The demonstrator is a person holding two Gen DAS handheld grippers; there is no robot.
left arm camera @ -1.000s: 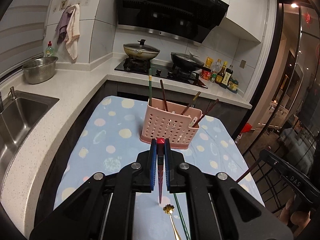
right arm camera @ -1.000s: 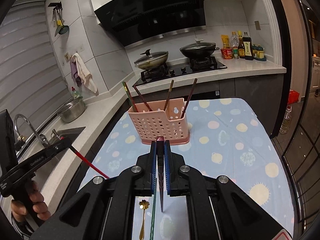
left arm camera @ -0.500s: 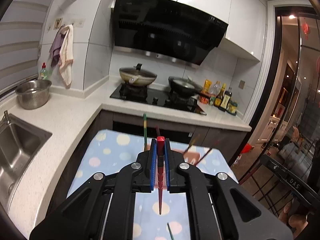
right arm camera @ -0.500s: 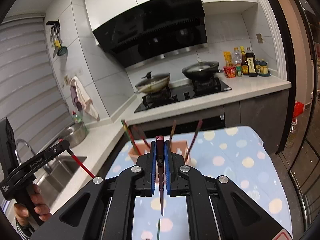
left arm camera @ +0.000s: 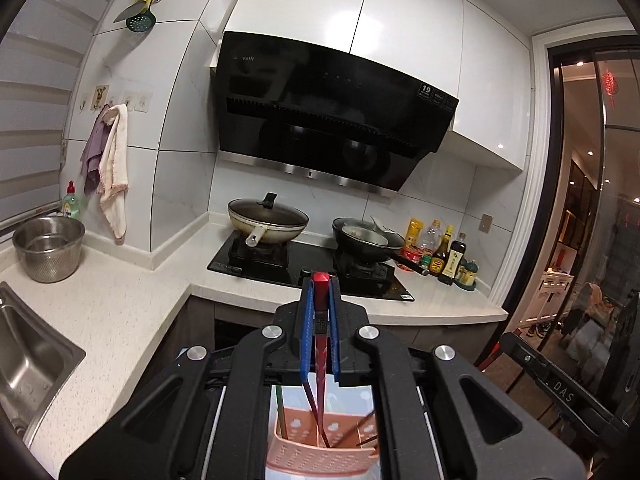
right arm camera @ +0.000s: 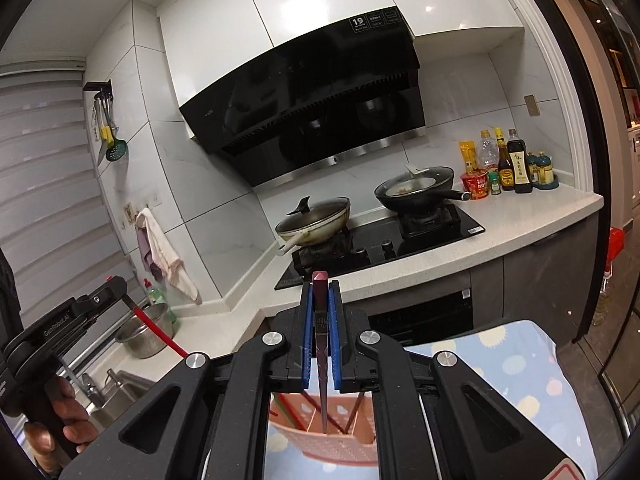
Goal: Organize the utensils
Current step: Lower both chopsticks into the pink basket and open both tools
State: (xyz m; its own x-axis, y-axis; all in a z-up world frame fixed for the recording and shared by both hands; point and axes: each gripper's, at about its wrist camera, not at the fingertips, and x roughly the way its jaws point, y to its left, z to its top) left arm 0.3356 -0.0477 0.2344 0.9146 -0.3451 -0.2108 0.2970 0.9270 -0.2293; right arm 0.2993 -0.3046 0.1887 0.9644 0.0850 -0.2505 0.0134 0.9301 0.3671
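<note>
White tiles and a black hood (left arm camera: 332, 120) back the hob, where a lidded pan (left arm camera: 267, 222) and a dark wok (left arm camera: 366, 238) sit side by side, with sauce bottles (left arm camera: 444, 256) at the corner beyond. To the left, a steel colander (left arm camera: 48, 248) stands near the sink (left arm camera: 28, 356), and cloths (left arm camera: 110, 168) hang from wall hooks.

Low in both views, a pink basket (left arm camera: 320, 454) stands on the bench (right arm camera: 532, 384), which is covered with a blue dotted cloth. Several chopsticks already lean in its compartments.

The left gripper (left arm camera: 320, 292) has its fingers (left arm camera: 306, 336) closed tight on a red chopstick (left arm camera: 320, 360), held near its top end. The stick hangs down with its tip over or just inside the basket's middle; I cannot tell whether it touches anything there.

The right gripper (right arm camera: 320, 292) is likewise pinched shut, its fingers (right arm camera: 335, 336) holding a dark maroon chopstick (right arm camera: 322, 360) near the top. That stick points down into the basket (right arm camera: 332, 436), ending around the rim of a middle compartment.

In the right view, the person's left hand (right arm camera: 60, 428) grips the other tool's handle at the far left, its red chopstick (right arm camera: 160, 334) slanting down behind the right gripper's frame.
</note>
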